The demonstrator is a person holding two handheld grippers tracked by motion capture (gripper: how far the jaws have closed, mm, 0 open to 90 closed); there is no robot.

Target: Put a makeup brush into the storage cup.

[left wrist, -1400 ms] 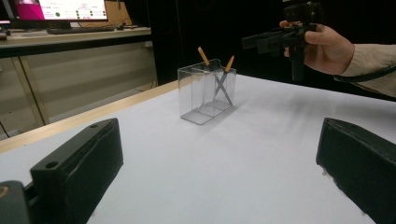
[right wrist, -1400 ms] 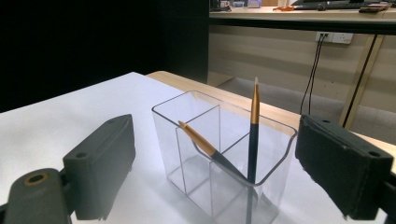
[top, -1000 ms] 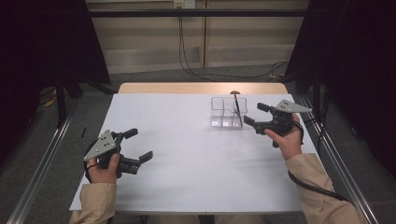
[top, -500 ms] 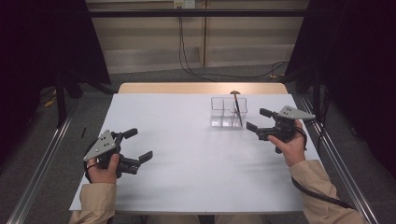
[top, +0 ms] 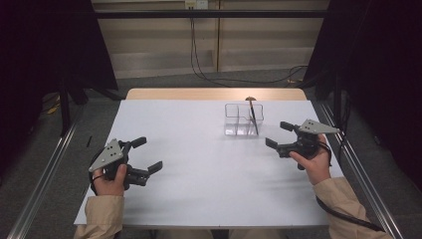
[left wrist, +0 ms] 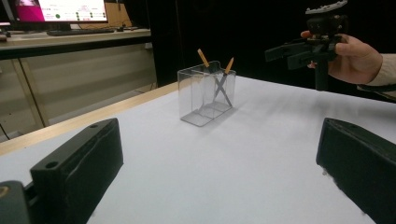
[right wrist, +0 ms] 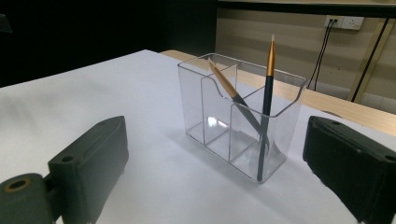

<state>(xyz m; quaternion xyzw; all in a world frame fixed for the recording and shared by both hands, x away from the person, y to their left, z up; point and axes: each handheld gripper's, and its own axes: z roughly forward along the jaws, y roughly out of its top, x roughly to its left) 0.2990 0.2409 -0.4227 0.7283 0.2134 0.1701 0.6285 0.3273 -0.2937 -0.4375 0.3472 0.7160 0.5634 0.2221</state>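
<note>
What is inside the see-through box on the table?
The clear box holds two dark pens with golden tops. One pen stands nearly upright, the other pen leans across it. Both rest in the same end compartment; the other compartments look empty. Nothing is hidden, since the walls are transparent.

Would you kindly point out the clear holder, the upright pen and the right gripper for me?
clear holder (right wrist: 212,114): right gripper view, front wall.
upright pen (right wrist: 267,100): right gripper view, dark barrel.
right gripper (top: 279,134): high view, midway between its open fingertips.
</note>
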